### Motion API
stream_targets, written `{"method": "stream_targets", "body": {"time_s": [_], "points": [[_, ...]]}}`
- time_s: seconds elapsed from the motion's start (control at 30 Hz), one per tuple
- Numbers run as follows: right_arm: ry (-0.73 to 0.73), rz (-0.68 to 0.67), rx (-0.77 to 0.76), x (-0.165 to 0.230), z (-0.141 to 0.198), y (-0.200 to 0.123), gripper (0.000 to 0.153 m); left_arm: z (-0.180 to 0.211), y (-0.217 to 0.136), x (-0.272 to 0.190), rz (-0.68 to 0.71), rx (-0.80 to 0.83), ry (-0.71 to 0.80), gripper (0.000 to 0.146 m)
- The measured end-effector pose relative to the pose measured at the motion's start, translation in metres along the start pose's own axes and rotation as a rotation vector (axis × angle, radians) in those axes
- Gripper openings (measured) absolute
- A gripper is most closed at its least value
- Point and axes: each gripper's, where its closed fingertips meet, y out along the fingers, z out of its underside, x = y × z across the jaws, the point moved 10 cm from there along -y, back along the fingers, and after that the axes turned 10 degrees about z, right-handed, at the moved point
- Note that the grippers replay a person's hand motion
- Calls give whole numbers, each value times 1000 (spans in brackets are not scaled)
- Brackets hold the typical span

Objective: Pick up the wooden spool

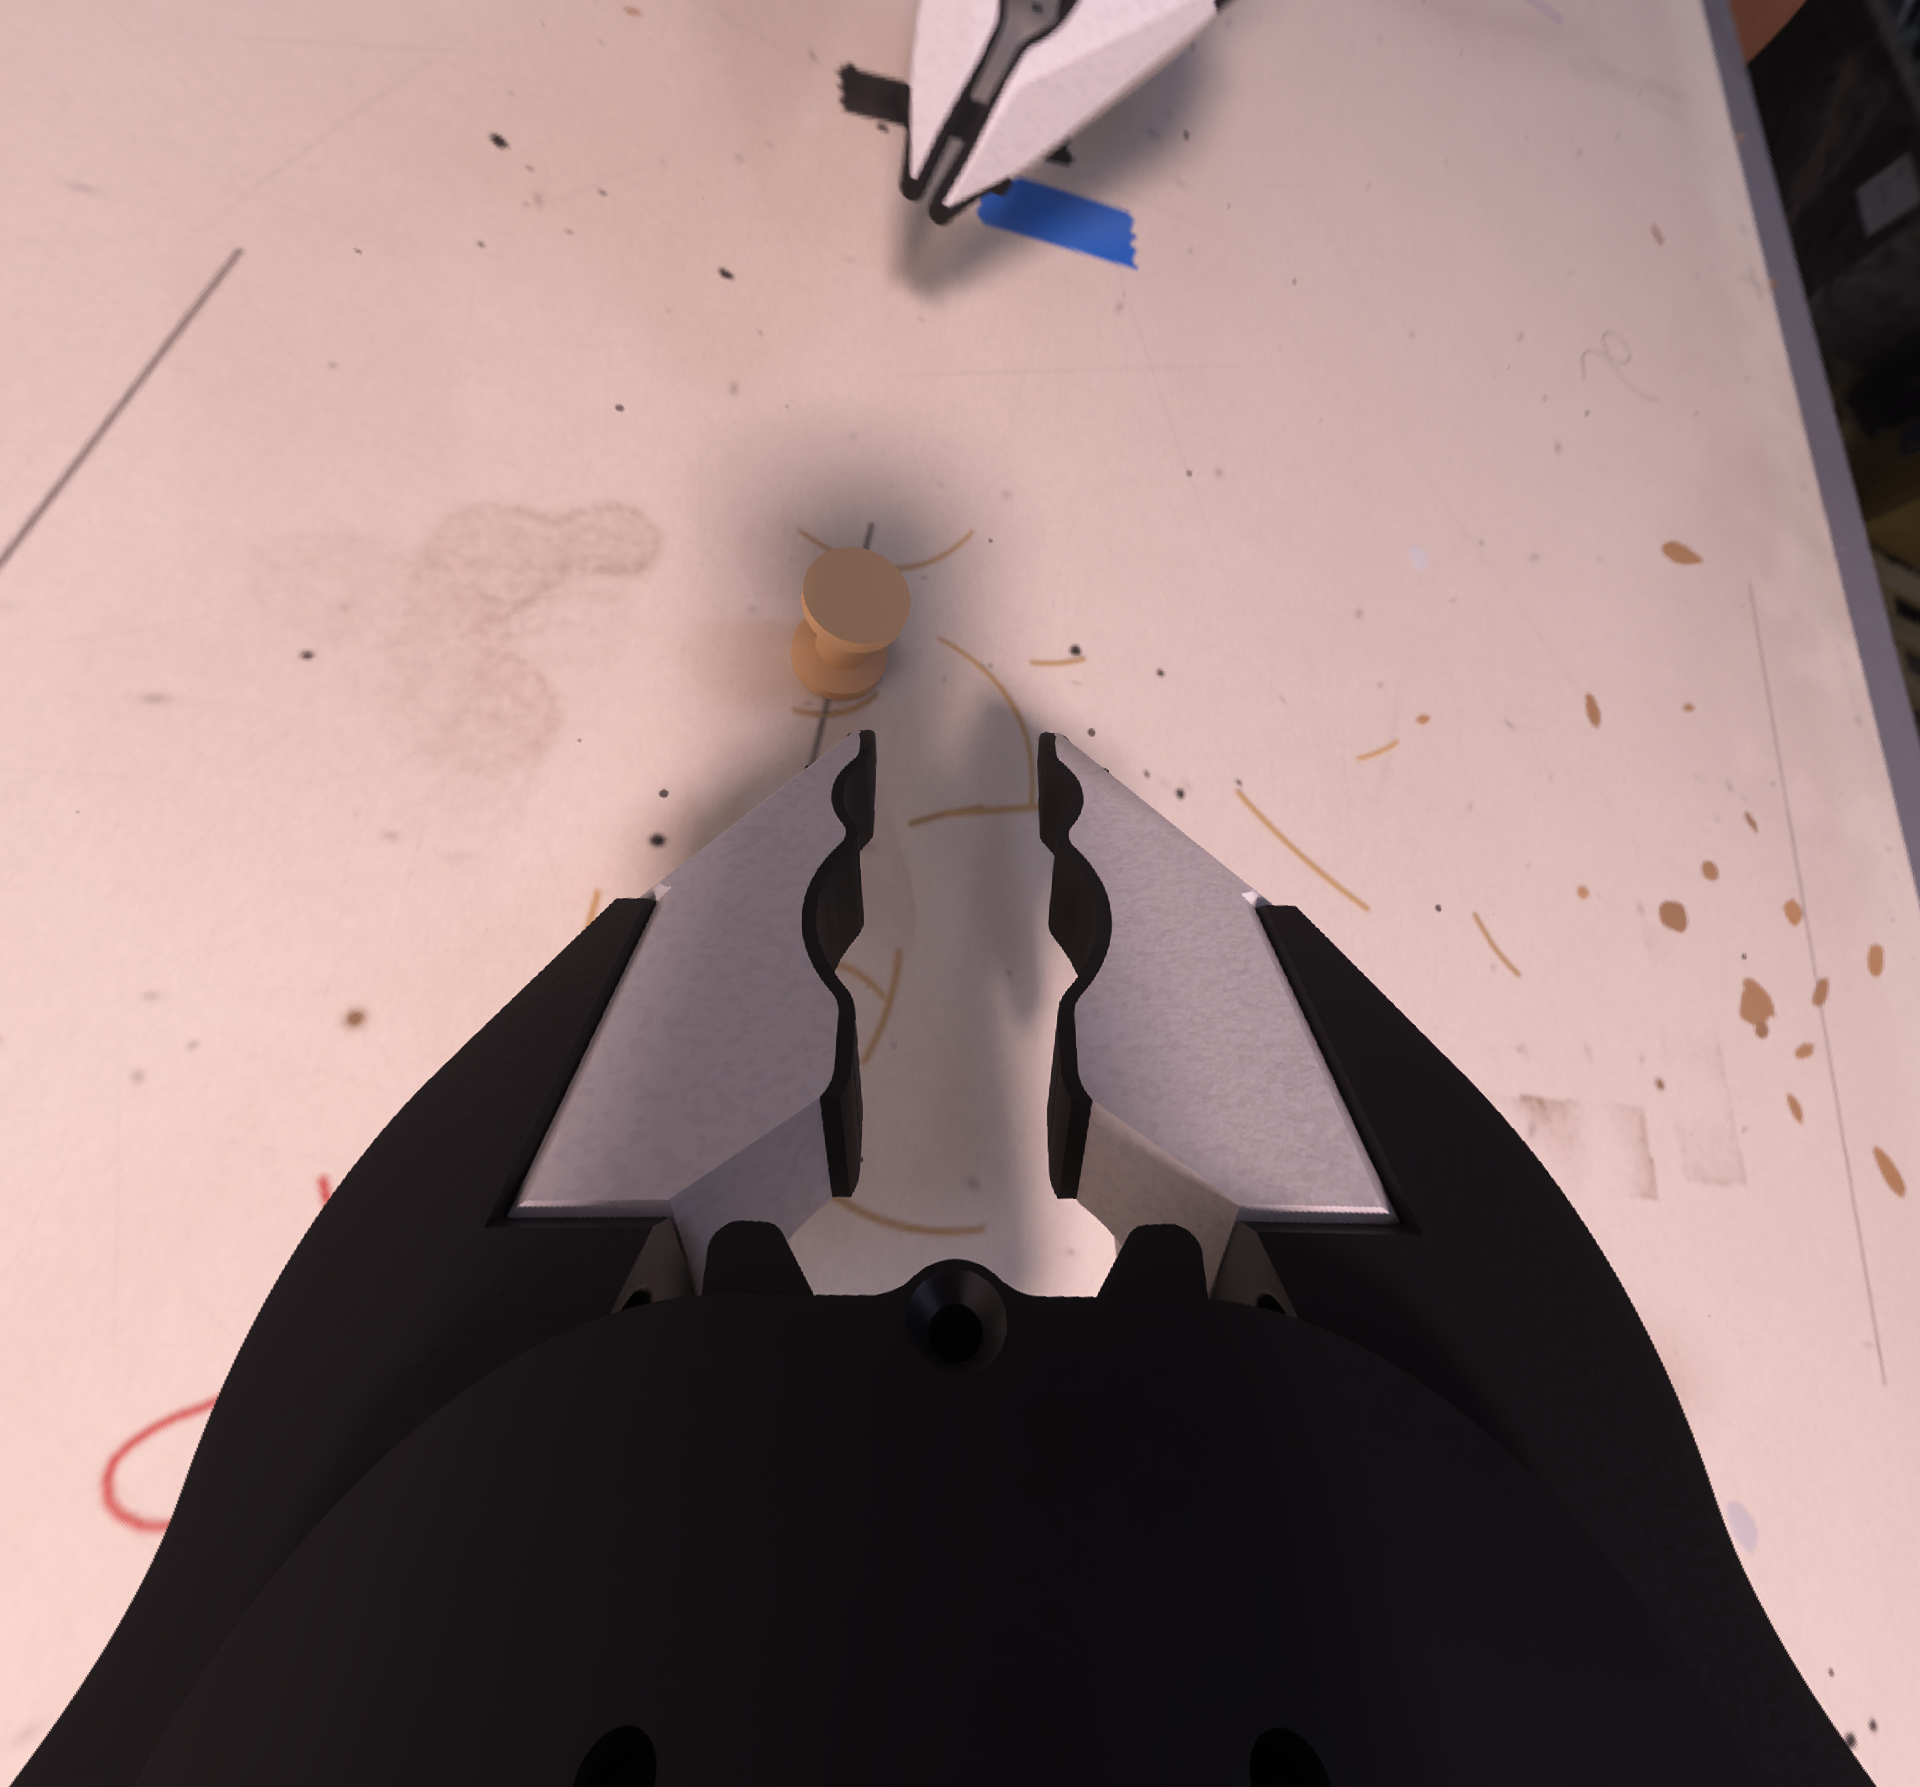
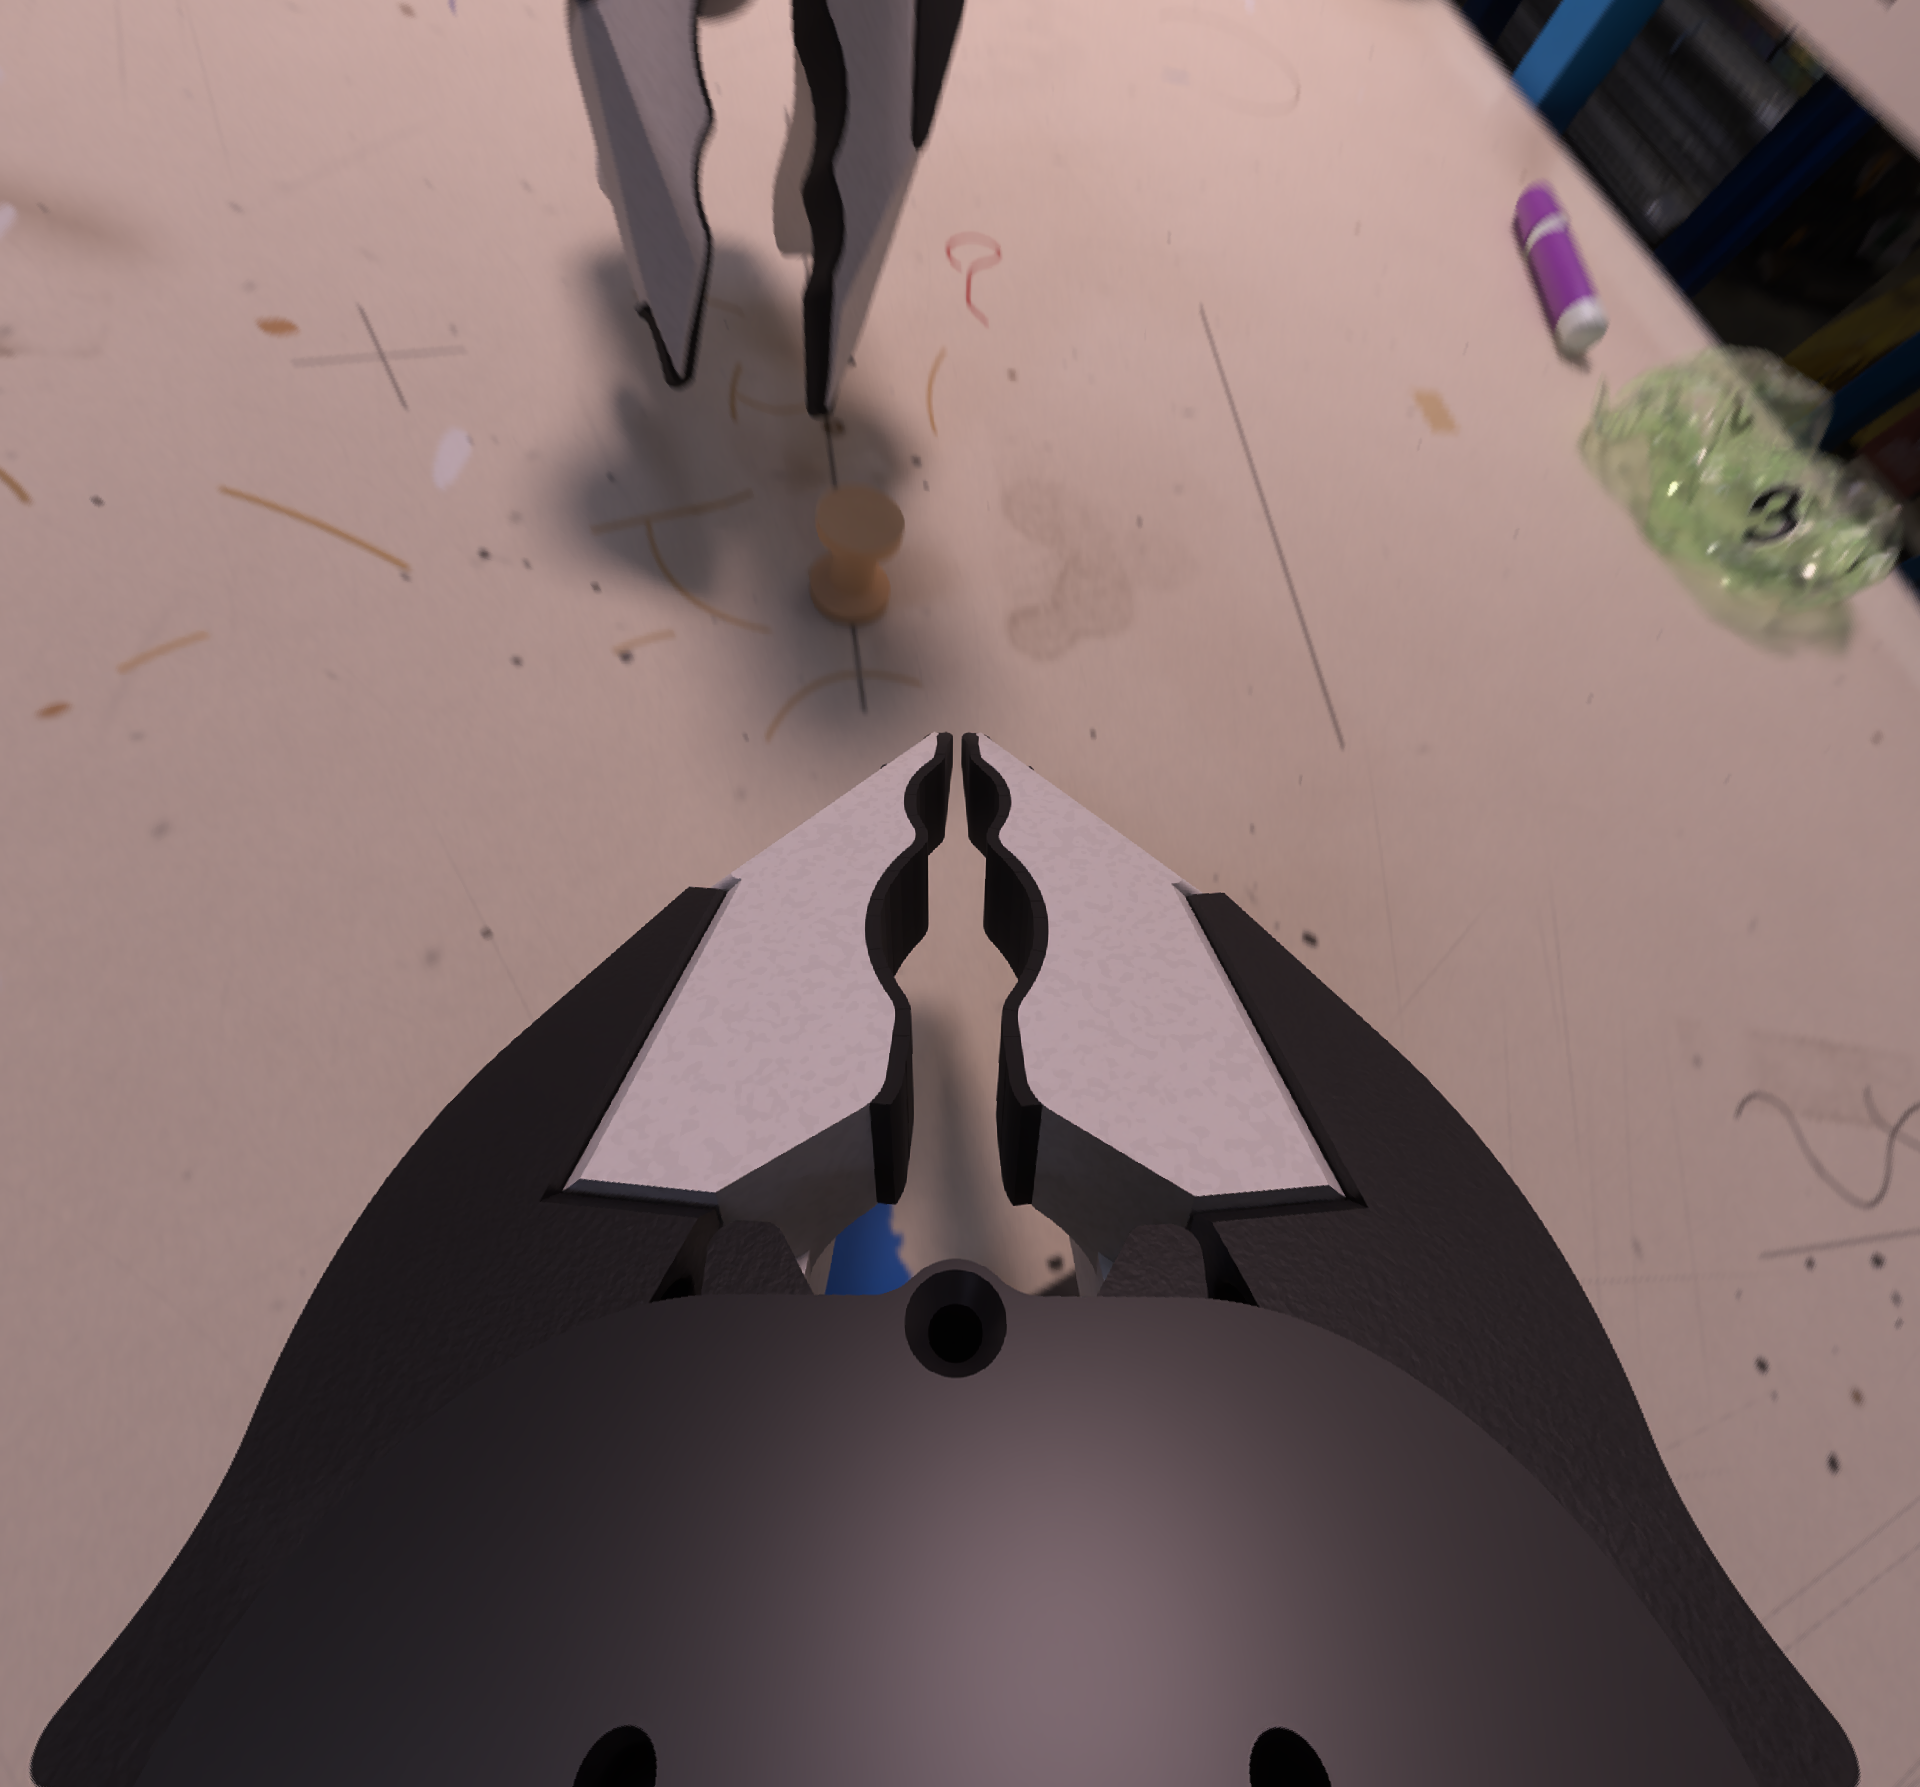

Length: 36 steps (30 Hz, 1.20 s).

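Left wrist view, items from left to right: red pen loop (image 1: 140, 1472) at the lower left edge of the table (image 1: 312, 490), a pale pinkish surface flecked with dark specks and tan streaks; grey smudge (image 1: 520, 615) left of centre; wooden spool (image 1: 847, 634), small, tan, standing upright on one flange on the bare tabletop, just ahead of the left gripper (image 1: 956, 750) and slightly left of its midline, touching neither finger; left gripper itself, black body with pale finger plates, jaws held apart with a clear gap, nothing between them; right gripper (image 1: 928, 202), farther off at the top, tips down close to the table and nearly together, holding nothing; blue tape strip (image 1: 1060, 222), flat on the table just beside those tips; tan paint spots (image 1: 1756, 1005) toward the right edge. Right wrist view, items from left to right: left gripper (image 2: 743, 392), seen from the opposite side at the top, fingers spread and pointing down just beyond the spool; wooden spool (image 2: 854, 551), upright on a thin dark line drawn on the table, lying between the two grippers and apart from both; right gripper (image 2: 956, 740), jaws drawn almost together with only a sliver between the tips, empty; purple cylinder (image 2: 1556, 270), lying on its side at the right; green translucent crumpled object (image 2: 1735, 501), at the far right edge near a dark shelf (image 2: 1714, 75).
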Motion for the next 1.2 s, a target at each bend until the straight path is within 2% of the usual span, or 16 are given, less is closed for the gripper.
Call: {"method": "stream_targets", "body": {"time_s": [0.13, 0.3, 0.37, 0.43, 0.53, 0.67, 0.8, 0.9, 1.1, 1.2], "points": [[11, -39, 105, -6, 18, 9, 2, -3, 7, 4, 8, 74, 19, 28], [8, -122, 112, 9, 17, 16, 2, -4, 3, 18, -92, 194, 78, 22], [30, -142, 82, 15, 15, 15, 2, -7, -2, 23, -68, 199, 87, 22], [31, -110, 120, 17, 16, 14, 2, -11, -6, 22, -8, 174, 131, 26], [73, -90, 136, 15, 18, 12, 2, -19, -4, 20, -10, 192, 207, 28], [70, -88, 97, 13, 20, 12, 2, -33, 15, 21, 64, 255, 191, 36], [61, -97, 75, 9, 22, 10, 2, -39, 29, 25, 70, 368, 193, 37], [36, -95, 91, 7, 25, 8, 2, -43, 33, 29, 77, 394, 187, 36], [54, -125, 59, 2, 26, 7, 2, -44, 42, 35, 106, 414, 170, 24], [43, -127, 78, 0, 26, 11, 2, -44, 42, 36, 107, 402, 169, 24]]}}
